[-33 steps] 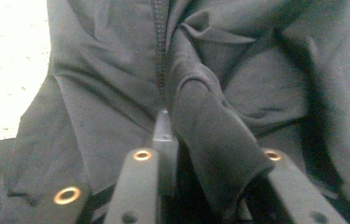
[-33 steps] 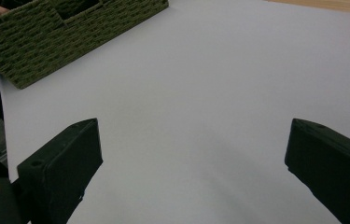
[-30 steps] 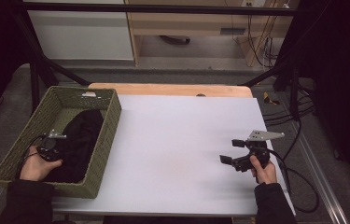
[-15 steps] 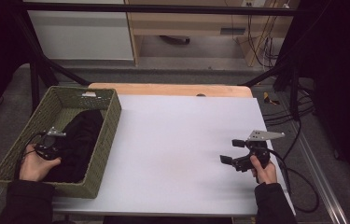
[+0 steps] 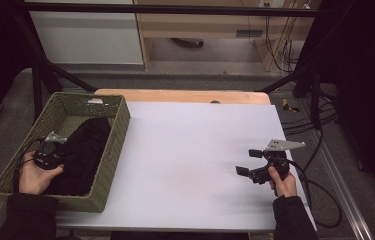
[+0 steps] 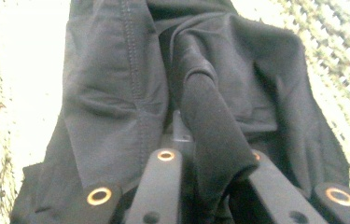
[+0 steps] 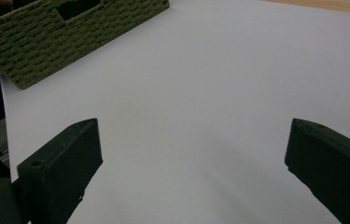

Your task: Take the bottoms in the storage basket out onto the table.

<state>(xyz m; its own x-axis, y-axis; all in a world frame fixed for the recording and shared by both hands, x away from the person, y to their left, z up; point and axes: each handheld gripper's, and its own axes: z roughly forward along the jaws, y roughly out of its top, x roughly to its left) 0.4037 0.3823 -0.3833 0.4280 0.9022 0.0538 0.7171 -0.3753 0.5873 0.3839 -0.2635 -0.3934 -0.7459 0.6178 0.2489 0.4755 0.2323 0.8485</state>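
left hand-held gripper in the basket on dark cloth, right one idle over the surface

currently we find a green woven basket (image 5: pixel 117 131) at the left edge of the white surface (image 5: pixel 190 165), its long side running away from the person. inside it lies a black garment (image 5: pixel 82 150), crumpled, covering most of the basket floor.

the left hand-held gripper (image 5: pixel 50 154) is down inside the basket, held in the person's left hand (image 5: pixel 34 176), against the near left part of the garment. in the left gripper view its jaws stand close together with a raised fold of the black cloth (image 6: pixel 210 126) caught between them; a stitched seam runs down the fabric to the left of that fold. we judge the jaws closed on the garment. pale woven basket wall shows at both edges of that view.

the right hand-held gripper (image 5: pixel 249 162) is at the right of the surface, well apart from the basket, held in the right hand (image 5: pixel 282 182) with the grey plate on top. in the right gripper view its two jaws stand wide apart with bare white surface between them and nothing gripped; the basket corner (image 7: pixel 70 32) shows at the upper left.
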